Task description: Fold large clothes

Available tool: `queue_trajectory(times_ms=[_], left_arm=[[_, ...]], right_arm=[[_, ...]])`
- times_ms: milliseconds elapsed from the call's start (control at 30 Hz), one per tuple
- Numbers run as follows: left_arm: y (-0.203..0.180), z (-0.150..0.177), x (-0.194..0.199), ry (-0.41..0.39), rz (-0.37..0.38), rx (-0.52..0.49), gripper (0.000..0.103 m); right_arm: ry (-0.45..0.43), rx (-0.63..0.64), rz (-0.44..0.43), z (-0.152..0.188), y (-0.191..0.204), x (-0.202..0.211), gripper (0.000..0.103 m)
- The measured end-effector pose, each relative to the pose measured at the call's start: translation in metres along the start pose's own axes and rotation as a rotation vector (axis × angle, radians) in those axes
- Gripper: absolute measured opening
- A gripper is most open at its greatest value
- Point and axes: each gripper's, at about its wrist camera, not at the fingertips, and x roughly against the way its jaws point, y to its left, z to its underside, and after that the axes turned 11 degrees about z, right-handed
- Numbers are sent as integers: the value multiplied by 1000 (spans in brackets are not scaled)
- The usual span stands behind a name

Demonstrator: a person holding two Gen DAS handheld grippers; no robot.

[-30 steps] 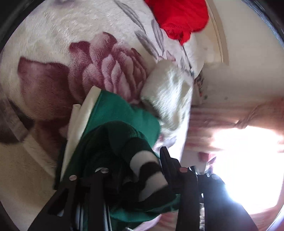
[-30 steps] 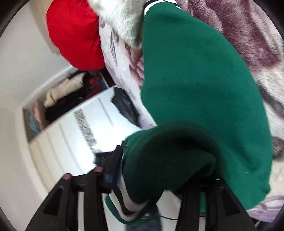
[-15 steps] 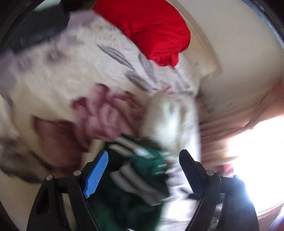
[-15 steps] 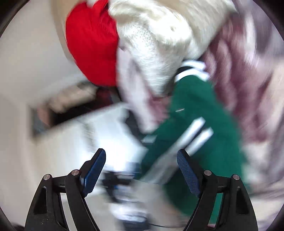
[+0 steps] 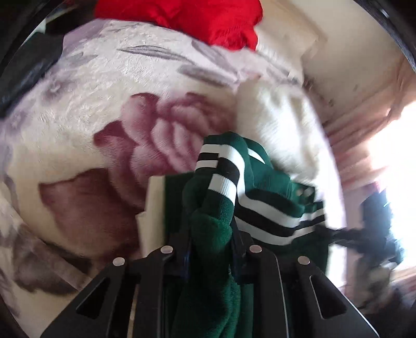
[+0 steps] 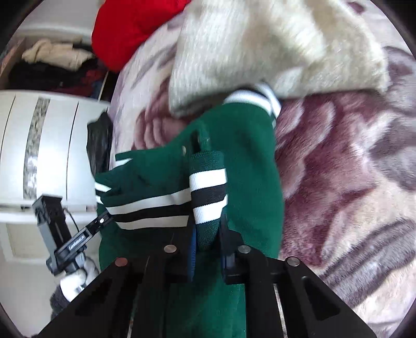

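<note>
Jaws just closed on green sweater (image 5: 213, 234), both grippers, previously open.

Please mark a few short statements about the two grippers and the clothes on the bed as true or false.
1. The left gripper is clamped on the dark green knit garment with black and white striped cuffs. True.
2. The right gripper is open and empty. False: it pinches a striped cuff.
3. The garment lies on a flower-patterned plush blanket. True.
4. The bright red fabric bundle sits between the left gripper's fingers. False: it lies far off at the blanket's far edge.
</note>
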Motion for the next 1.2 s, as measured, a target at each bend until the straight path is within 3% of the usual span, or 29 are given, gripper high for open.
queue_trajectory(times_ms=[67, 133, 267, 367, 467, 500, 533, 600, 767, 833, 967, 1000, 1033, 1133, 1200], left_arm=[[11, -9, 10, -23, 84, 94, 19], [24, -20, 5, -26, 118, 165, 19], [64, -42, -56, 76, 24, 239, 20], [83, -40, -75, 121, 20, 297, 23], [78, -37, -59, 118, 79, 309, 28], [76, -34, -53, 110, 103, 313, 31], [74, -31, -47, 105, 109, 317, 40], [70, -26, -30, 67, 105, 322, 53], [67, -13, 21, -107, 214, 354, 54], [63, -1, 41, -174, 263, 378, 61], [53, 27, 71, -223, 238, 381, 62], [51, 40, 78, -234, 207, 391, 62], [51, 48, 80, -231, 193, 394, 62], [47, 77, 91, -217, 128, 400, 62], [46, 95, 99, -198, 111, 411, 62]], right_arm=[[-24, -38, -30, 0, -5, 17, 12], [-70, -39, -43, -5, -4, 33, 12], [-116, -16, 10, -29, -5, 29, 11], [-36, -51, 73, -57, -11, -27, 11], [29, -41, 29, -67, -19, -42, 13], [46, -28, -6, -68, -23, -39, 24], [76, -10, 0, -68, -28, -36, 54], [105, -10, -8, -65, -46, -34, 89], [265, -70, -260, -55, -83, -85, 99], [310, -74, -328, -55, -83, -110, 103], [323, -54, -354, -61, -66, -133, 103], [309, -28, -350, -60, -59, -132, 93], [298, -16, -343, -57, -53, -131, 61], [213, -184, -344, -39, -65, -111, 41], [130, -303, -354, -14, -80, -83, 39]])
